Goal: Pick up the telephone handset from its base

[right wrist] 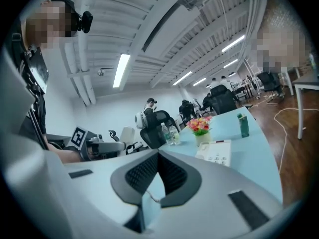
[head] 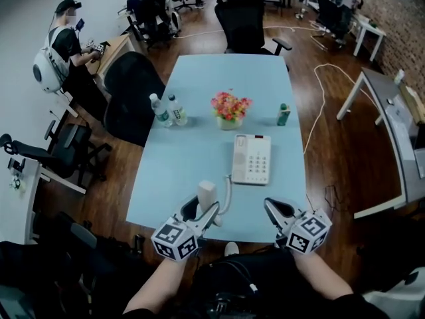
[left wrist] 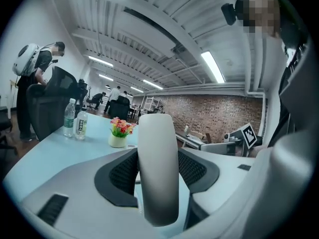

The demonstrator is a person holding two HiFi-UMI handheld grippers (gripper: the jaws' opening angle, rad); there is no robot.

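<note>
The white telephone base (head: 251, 159) lies flat on the light blue table (head: 199, 148), right of centre; it also shows in the right gripper view as the base (right wrist: 217, 152). The white handset (head: 206, 194) is off the base, upright near the table's front edge. My left gripper (head: 201, 211) is shut on it, and a cord (head: 228, 193) runs from it back to the base. In the left gripper view the handset (left wrist: 157, 173) stands between the jaws of my left gripper (left wrist: 157, 168). My right gripper (head: 275, 212) hangs by the front edge, shut on nothing, its pads together (right wrist: 158, 158).
A flower pot (head: 230, 109) stands mid-table behind the base, two water bottles (head: 167, 109) to its left, a small green bottle (head: 283, 114) to its right. Black office chairs (head: 131, 95) line the left side and far end. People work at desks at the back left.
</note>
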